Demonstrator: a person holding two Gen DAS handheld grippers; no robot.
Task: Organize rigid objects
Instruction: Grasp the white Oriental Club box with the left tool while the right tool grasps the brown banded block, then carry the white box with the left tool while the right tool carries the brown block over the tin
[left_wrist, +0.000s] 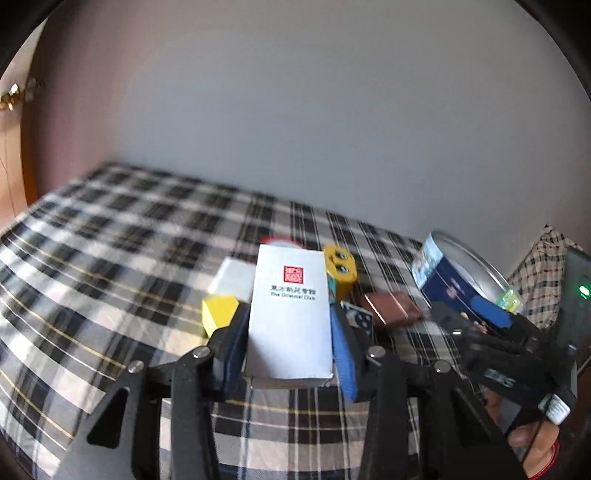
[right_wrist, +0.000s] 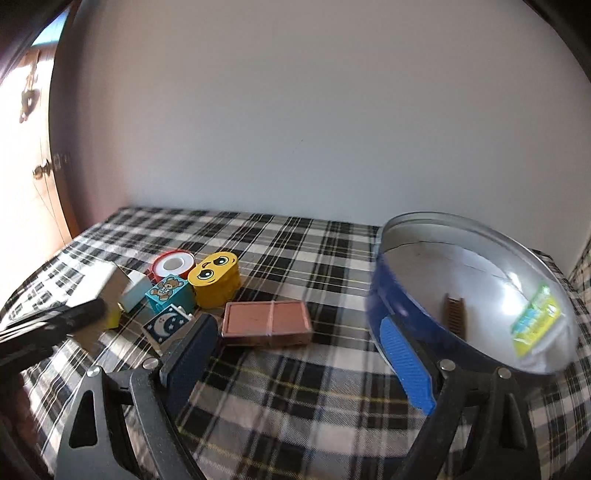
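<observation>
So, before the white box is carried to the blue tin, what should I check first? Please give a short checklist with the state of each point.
1. Left gripper pads pressing on both sides of the white box: ok.
2. Box lifted free of the plaid cloth: cannot tell.
3. Blue tin open, with free room inside: ok; only a small brown piece and a green packet lie in it.
4. Right gripper open and holding nothing: ok.
5. Right gripper out of the way to the tin: not ok; it is close beside the tin wall.
</observation>
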